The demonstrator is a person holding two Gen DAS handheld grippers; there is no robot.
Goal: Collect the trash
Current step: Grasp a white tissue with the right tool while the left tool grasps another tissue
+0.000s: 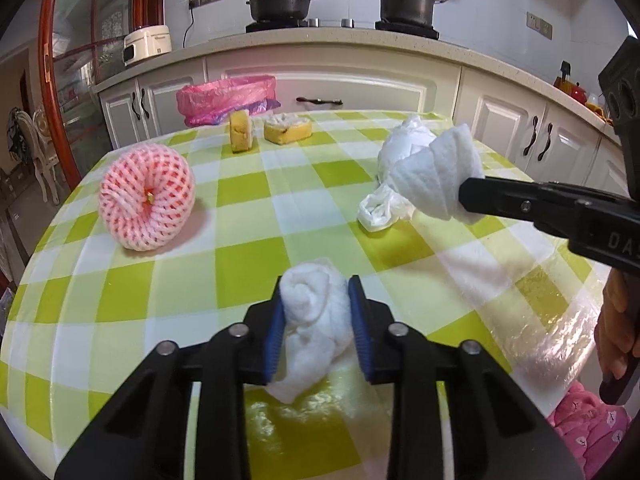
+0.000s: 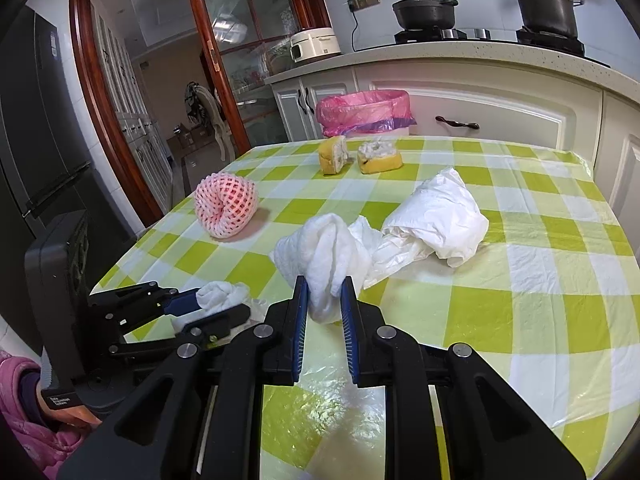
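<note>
My left gripper [image 1: 316, 292] is shut on a crumpled white tissue [image 1: 314, 320], held just above the green checked table. My right gripper [image 2: 324, 290] is shut on another white tissue [image 2: 326, 256]; it also shows in the left wrist view [image 1: 434, 176], lifted off the table. A crumpled white plastic bag [image 2: 436, 216] lies on the table behind it. A pink foam fruit net [image 1: 146, 198] lies at the left. Two yellow peel pieces [image 1: 242, 130] [image 1: 286, 128] sit at the far edge. A bin with a pink liner [image 1: 226, 98] stands beyond the table.
White kitchen cabinets [image 1: 360, 88] and a counter with two black pots [image 1: 282, 2] run behind the table. A glass door with a red-brown frame [image 2: 100, 92] is at the left. The table's left edge [image 2: 160, 224] drops to the floor.
</note>
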